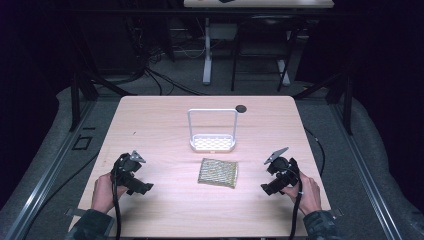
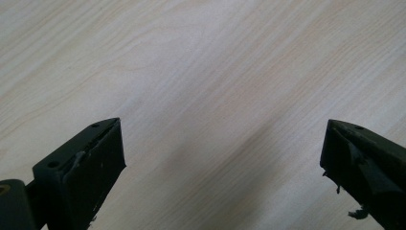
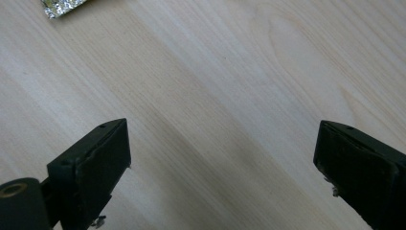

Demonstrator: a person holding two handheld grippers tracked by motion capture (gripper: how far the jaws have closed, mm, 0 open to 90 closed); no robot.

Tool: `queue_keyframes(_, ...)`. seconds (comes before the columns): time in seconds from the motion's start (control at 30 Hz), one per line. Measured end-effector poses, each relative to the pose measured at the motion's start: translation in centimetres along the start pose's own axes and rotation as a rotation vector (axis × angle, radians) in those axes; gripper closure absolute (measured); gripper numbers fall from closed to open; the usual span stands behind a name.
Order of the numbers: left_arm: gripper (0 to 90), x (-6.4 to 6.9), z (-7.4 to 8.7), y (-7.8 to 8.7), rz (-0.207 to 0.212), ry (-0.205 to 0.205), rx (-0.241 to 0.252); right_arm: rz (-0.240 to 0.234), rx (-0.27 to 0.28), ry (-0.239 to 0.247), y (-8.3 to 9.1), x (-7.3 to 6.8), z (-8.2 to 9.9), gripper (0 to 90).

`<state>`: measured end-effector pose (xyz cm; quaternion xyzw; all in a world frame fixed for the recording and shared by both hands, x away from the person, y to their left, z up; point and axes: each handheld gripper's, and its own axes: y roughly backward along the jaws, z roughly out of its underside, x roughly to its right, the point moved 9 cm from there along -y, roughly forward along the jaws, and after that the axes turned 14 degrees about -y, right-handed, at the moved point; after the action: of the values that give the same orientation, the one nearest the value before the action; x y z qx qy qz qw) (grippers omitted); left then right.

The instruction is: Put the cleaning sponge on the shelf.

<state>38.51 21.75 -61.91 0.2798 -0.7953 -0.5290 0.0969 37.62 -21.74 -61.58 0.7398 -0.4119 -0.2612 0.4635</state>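
Resting surface: pale wood-grain table [image 1: 165, 115], lit from above.
Rack: white wire-frame stand [image 1: 212, 131] upright at table centre, just behind the pad.
Pad: gold-green woven square [image 1: 218, 172], flat, between both grippers, touching neither.
Left gripper [image 1: 142, 187]: jaws wide apart over bare wood, holding nothing.
Right gripper [image 1: 266, 189]: jaws wide apart, holding nothing, the pad's corner [image 3: 62, 6] ahead.
Disc: small dark round piece [image 1: 241, 108] near the far edge.
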Motion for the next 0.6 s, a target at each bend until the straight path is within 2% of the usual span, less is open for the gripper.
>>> queue_keyframes(0.07,1.3,0.1,0.0,0.0,-0.001,-0.005,0.0,0.002,-0.001,0.002,0.0,-0.2,0.0,4.9)
queue_keyframes(0.23,1.2,0.0,0.0,0.0,0.001,-0.004,0.001,-0.002,-0.004,0.046,-0.1,-0.7,-0.3,5.1)
queue_keyframes(0.3,1.2,0.0,0.0,0.0,0.0,-0.004,0.002,-0.007,-0.004,0.045,-0.2,-0.9,-0.4,5.2)
queue_keyframes(0.37,1.2,0.0,0.0,-0.1,0.004,-0.002,0.003,-0.005,0.002,0.077,-0.3,-1.2,-0.7,5.3)
queue_keyframes(0.47,1.1,0.1,-0.1,-0.1,0.005,-0.011,0.005,-0.008,0.012,0.099,-0.3,-1.8,-1.2,4.9)
queue_keyframes(0.6,0.9,0.2,-0.2,-0.2,0.009,-0.013,0.0,-0.044,0.02,0.116,-0.5,-2.7,-1.9,4.7)
